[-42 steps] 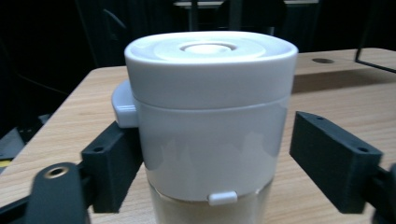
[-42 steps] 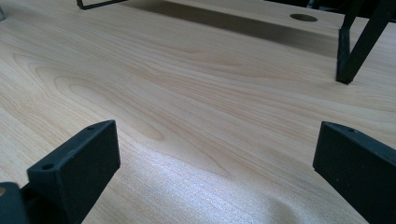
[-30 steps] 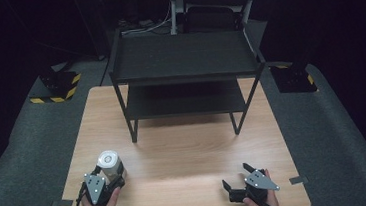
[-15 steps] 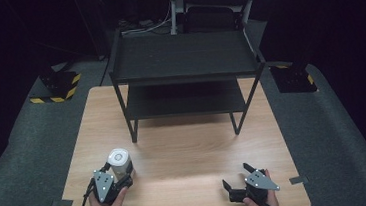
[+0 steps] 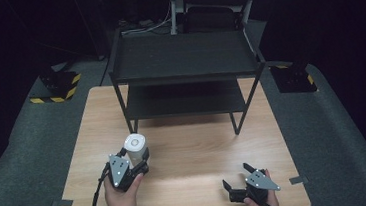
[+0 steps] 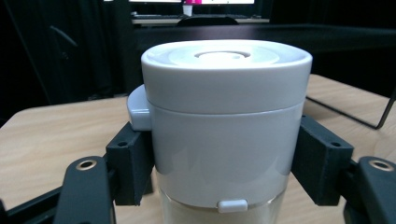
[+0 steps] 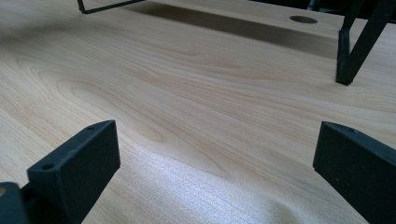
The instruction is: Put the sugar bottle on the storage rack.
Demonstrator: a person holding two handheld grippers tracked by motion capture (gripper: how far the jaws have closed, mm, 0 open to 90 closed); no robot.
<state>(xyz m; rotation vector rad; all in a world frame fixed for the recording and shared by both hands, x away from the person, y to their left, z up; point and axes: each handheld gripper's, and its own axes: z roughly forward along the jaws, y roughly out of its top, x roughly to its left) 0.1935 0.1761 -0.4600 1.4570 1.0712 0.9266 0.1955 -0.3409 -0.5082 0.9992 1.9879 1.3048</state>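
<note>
A white lidded jar (image 5: 136, 148) with a clear lower body stands upright in my left gripper (image 5: 135, 162), above the wooden table's (image 5: 190, 147) left front part. In the left gripper view the two black jaws press on both sides of the jar (image 6: 224, 121), just under its white lid. My right gripper (image 5: 237, 178) rests low at the table's front right, jaws wide apart. Between them in the right gripper view lies bare wood, and the gripper (image 7: 215, 177) holds nothing.
A black two-shelf metal rack (image 5: 183, 58) stands at the back of the table, both shelves bare; its front legs (image 5: 235, 123) reach mid-table. One rack leg (image 7: 348, 51) shows ahead of the right gripper. Dark floor surrounds the table.
My left gripper has lifted the jar and carried it forward and to the right, toward the rack. The right gripper has stayed where it was.
</note>
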